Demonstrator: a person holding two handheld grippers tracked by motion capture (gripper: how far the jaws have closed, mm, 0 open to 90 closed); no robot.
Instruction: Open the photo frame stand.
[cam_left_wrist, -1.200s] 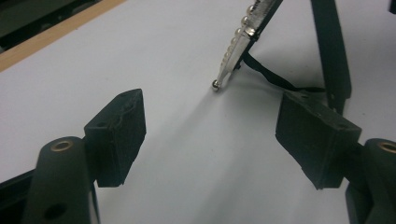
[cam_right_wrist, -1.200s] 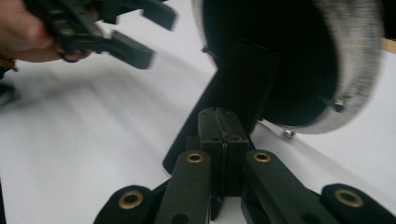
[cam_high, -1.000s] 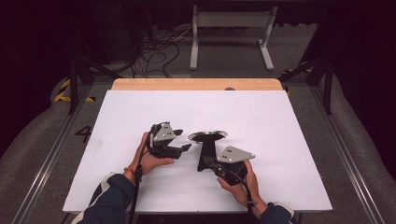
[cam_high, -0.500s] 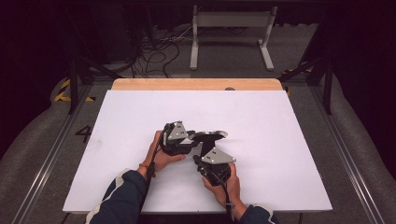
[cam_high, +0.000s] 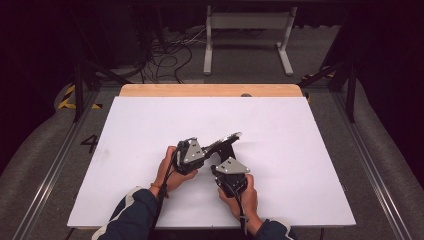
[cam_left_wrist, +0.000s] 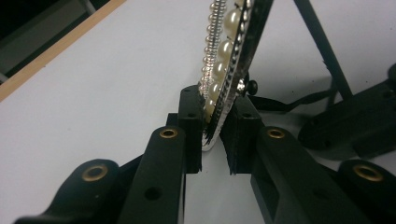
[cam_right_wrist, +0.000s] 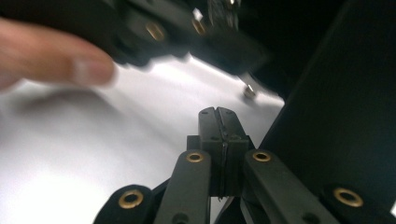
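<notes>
A round mirror with a pearl and bead rim stands tilted on a black stand at mid-table. My left gripper reaches it from the left. Its jaws have just been closing, and in the left gripper view they pinch the rim's lower edge, pads touching both faces. My right gripper sits just in front of the stand, held in the person's right hand. In the right gripper view its jaws are shut with nothing between them, beside a black panel of the stand.
The white tabletop stretches wide on all sides of the hands. A wooden strip runs along its far edge. Cables and a metal frame lie on the floor beyond. The left hand's finger shows blurred in the right gripper view.
Both hands have drawn in toward the mirror. The left gripper slid right and its jaws narrowed onto the rim. The right gripper shifted left, closer to the stand, still shut.
</notes>
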